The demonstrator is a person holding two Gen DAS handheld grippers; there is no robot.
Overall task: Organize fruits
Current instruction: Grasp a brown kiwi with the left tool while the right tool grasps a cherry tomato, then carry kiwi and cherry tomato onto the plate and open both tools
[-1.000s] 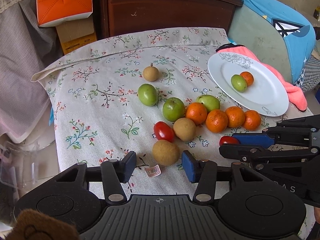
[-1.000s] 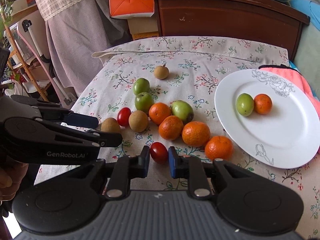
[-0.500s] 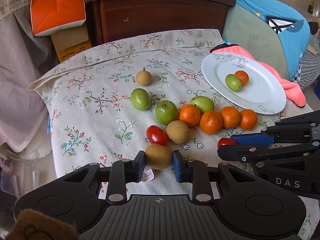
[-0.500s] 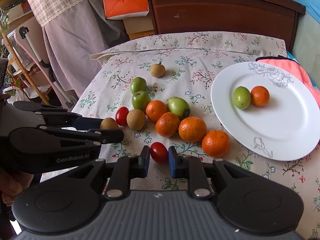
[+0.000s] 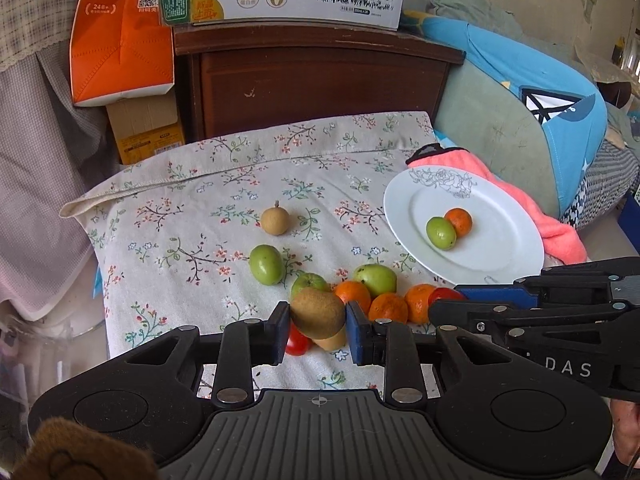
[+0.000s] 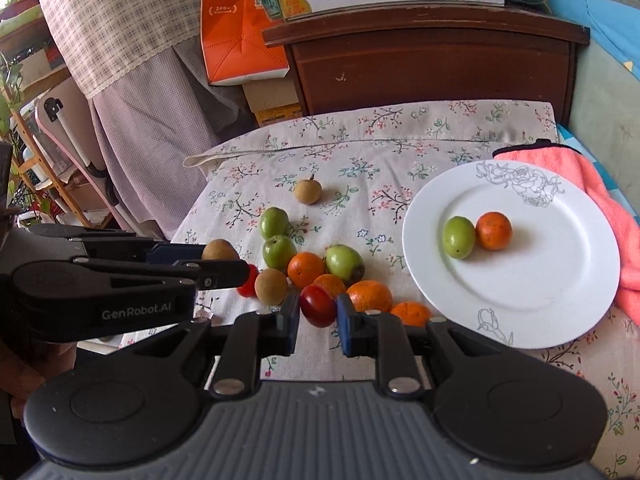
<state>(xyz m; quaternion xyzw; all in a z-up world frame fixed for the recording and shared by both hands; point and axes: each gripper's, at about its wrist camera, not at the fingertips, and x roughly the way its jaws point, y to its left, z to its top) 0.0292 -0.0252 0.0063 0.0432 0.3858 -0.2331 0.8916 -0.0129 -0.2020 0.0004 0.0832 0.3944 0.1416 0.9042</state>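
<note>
Since a second ago: the left gripper (image 5: 318,330) has closed onto the brown kiwi (image 5: 317,313), which lay loose on the cloth between spread jaws, and now carries it clear of the cloth. The right gripper (image 6: 318,320) has kept its clamp on the red cherry tomato (image 6: 318,306) and also sits higher above the table.

State now: both tongs clenched, one fruit each, both fruits held off the floral tablecloth (image 5: 192,216).

Step in hand: lift after pick-up, carry not yet begun. The white plate (image 6: 560,312) lies at the right edge of the table, holding one green fruit (image 6: 459,237) touching one small orange (image 6: 493,231). The rest is on the cloth: a cluster of oranges (image 6: 306,269) and green fruits (image 6: 344,264), a second brown fruit (image 6: 271,286), another tomato partly hidden, and a lone stemmed brown fruit (image 6: 307,191) farther back.

Next move, as judged: carry the held fruit to the plate. The right gripper is nearer; it should go first so the left does not cross it. Set each down on bare plate beside the pair and release low, since round fruit may roll.
</note>
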